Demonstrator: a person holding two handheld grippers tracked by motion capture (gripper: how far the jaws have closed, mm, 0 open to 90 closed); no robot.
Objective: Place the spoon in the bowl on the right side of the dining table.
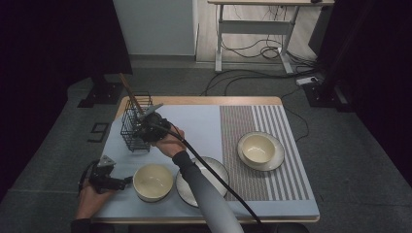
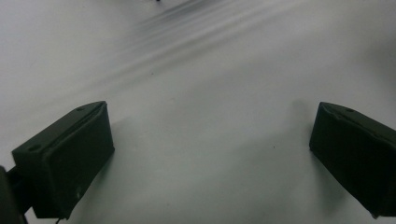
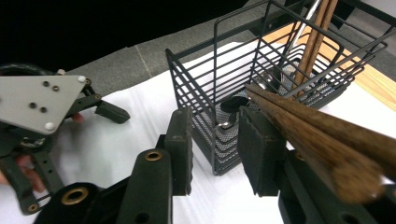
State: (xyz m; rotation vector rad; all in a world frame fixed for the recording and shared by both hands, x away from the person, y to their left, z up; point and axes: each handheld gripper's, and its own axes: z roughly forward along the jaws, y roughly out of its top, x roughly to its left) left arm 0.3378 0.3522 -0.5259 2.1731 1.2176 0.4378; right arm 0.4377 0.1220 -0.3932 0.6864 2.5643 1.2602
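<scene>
Reaching across the pale blue table mat (image 1: 204,121) in the high view, the right gripper (image 1: 144,127) meets the black wire cutlery basket (image 1: 135,124); the left gripper (image 1: 127,180) rests beside a cream bowl (image 1: 153,181). Its own view shows jaws apart, empty. The right gripper view shows jaws parted around the basket's corner, brown wooden chopsticks (image 3: 322,128) alongside.

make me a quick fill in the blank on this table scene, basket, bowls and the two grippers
1. The black wire basket stands at the table's far ____ corner.
2. The right gripper is at the basket, with wooden ____ lying against it.
3. The left gripper has its jaws ____ over the pale cloth.
4. The right-hand bowl sits on a ____.

Missing words: left; chopsticks; open; plate
</scene>
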